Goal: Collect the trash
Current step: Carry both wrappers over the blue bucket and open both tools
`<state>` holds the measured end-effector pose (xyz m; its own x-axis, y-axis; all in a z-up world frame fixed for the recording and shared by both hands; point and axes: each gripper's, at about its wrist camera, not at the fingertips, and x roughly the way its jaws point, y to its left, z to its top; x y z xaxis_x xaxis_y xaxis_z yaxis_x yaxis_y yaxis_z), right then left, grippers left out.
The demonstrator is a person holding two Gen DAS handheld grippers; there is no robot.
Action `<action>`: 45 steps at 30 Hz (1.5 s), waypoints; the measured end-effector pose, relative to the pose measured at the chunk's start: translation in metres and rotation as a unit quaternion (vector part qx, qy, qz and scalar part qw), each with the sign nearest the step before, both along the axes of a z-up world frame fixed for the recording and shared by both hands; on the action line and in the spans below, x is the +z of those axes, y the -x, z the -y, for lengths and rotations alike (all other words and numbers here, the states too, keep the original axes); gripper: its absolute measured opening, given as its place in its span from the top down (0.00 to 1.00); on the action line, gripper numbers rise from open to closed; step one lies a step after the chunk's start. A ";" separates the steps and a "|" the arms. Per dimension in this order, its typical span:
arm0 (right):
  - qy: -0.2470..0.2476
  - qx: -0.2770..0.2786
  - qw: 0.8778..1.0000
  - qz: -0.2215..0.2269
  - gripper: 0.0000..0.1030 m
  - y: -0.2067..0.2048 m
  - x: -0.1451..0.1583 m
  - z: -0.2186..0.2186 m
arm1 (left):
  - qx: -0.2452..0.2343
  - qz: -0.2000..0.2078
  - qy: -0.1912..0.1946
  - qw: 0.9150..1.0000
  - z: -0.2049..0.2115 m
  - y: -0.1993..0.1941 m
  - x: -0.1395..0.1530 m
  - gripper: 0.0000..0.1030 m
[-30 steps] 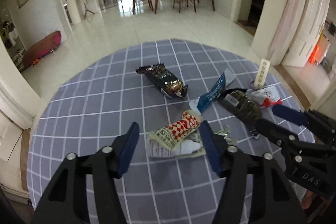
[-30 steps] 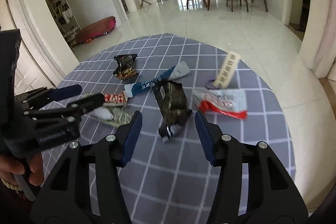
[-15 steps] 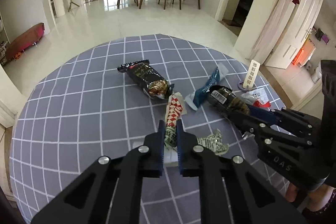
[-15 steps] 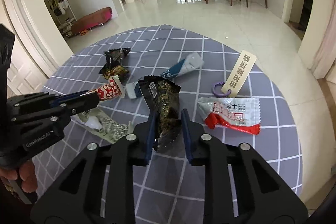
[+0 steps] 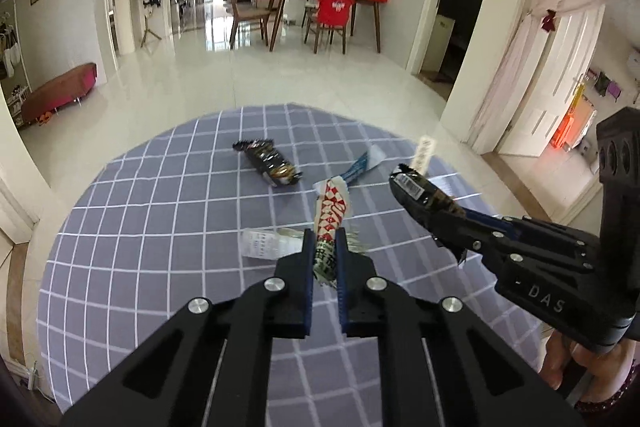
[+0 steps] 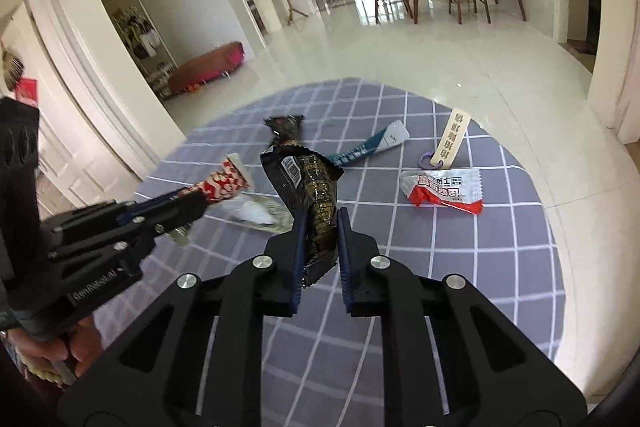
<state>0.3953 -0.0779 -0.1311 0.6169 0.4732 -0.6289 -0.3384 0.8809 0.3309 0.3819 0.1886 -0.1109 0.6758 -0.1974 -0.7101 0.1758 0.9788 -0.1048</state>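
Left wrist view: checked grey counter (image 5: 160,227), tiled floor beyond; left gripper (image 5: 324,259) pinches the red-and-white wrapper (image 5: 332,211) above it. Right wrist view: right gripper (image 6: 320,239) clamps the black wrapper (image 6: 316,187), lifted; red-white packet (image 6: 440,189) lies alongside.

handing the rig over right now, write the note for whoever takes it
Left gripper: shut on the red-white wrapper, lifted off the table.
Right gripper: shut on the black-gold wrapper, also lifted.
On the table: small black wrapper, blue-white wrapper, red-white sachet, flat silver wrapper, tag with ring.
Done: two pieces picked up. Left: bin them, then collect the rest. No bin in view.
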 end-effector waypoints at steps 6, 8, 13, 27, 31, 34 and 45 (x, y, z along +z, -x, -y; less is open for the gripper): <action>-0.029 -0.017 0.999 0.029 0.85 0.053 0.024 0.045 | -0.028 0.029 -0.001 0.999 0.044 0.044 0.023 0.91; -0.036 -0.033 0.998 0.036 0.85 0.072 0.027 0.070 | -0.041 0.034 0.000 0.999 0.062 0.056 0.026 0.91; -0.047 -0.082 0.995 0.042 0.85 0.113 0.022 0.135 | -0.093 0.030 0.002 0.995 0.128 0.078 0.021 0.91; -0.035 -0.279 0.959 0.036 0.85 0.227 -0.038 0.310 | -0.248 -0.058 -0.003 0.967 0.335 0.113 -0.061 0.91; -0.036 -0.311 0.949 0.033 0.85 0.243 -0.052 0.336 | -0.263 -0.096 -0.005 0.960 0.370 0.111 -0.090 0.83; -0.034 -0.328 0.944 0.021 0.85 0.249 -0.066 0.351 | -0.228 -0.101 -0.031 0.968 0.380 0.109 -0.104 0.27; -0.040 -0.319 0.947 -0.005 0.85 0.232 -0.091 0.352 | -0.209 -0.091 -0.048 0.973 0.381 0.109 -0.108 0.26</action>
<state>0.1637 -0.4295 -0.2226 0.7871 0.0529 -0.6145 0.2572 0.8774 0.4050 0.2728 -0.1923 -0.2189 0.4125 -0.3546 -0.8391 0.5476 0.8326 -0.0826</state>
